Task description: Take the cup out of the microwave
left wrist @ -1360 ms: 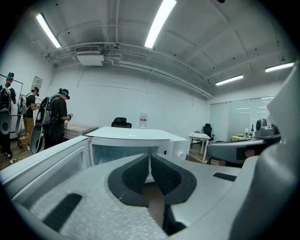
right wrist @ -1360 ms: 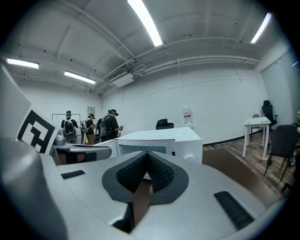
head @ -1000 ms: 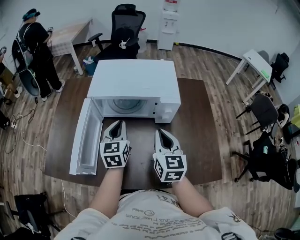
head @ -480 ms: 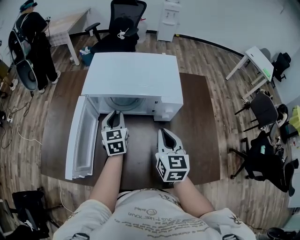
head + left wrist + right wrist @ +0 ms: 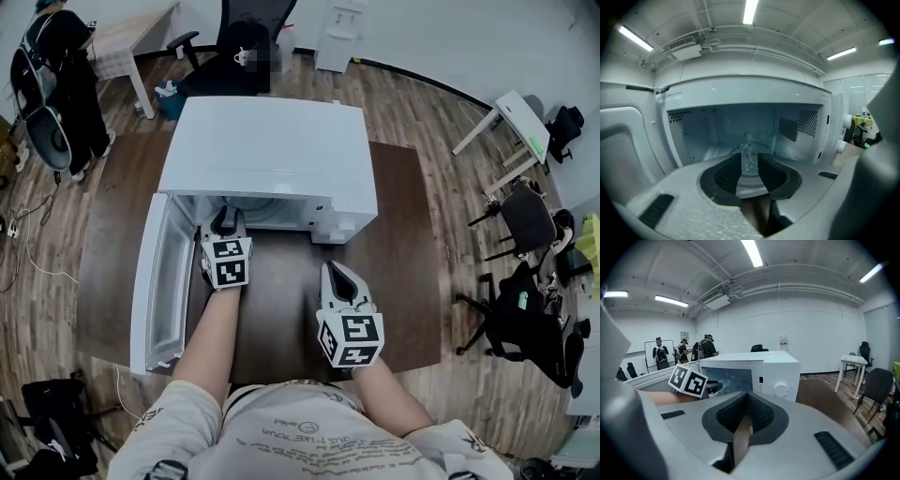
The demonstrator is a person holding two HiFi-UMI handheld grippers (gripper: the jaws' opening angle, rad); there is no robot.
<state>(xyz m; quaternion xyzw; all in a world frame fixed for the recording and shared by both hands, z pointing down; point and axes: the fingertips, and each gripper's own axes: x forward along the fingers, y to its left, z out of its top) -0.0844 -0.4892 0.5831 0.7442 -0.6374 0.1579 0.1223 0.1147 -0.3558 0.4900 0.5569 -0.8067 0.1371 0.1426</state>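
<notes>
A white microwave (image 5: 272,159) stands on the brown table (image 5: 403,262) with its door (image 5: 159,281) swung open to the left. Inside, a clear glass cup (image 5: 748,158) sits on the turntable, seen only in the left gripper view. My left gripper (image 5: 225,217) is at the mouth of the cavity. Its jaws are opening, and the cup shows in the gap between them but farther in, untouched. My right gripper (image 5: 336,274) hovers over the table in front of the microwave's control panel (image 5: 780,380), its fingertips together and nothing in them.
The open door juts toward me along the table's left side. Office chairs (image 5: 525,225), small white desks (image 5: 516,117) and a person (image 5: 52,56) stand on the wooden floor around the table. Bare table lies right of the microwave.
My left gripper has moved forward from the table's middle to the microwave opening, and its jaws have parted. The right gripper has drifted slightly back and down.
</notes>
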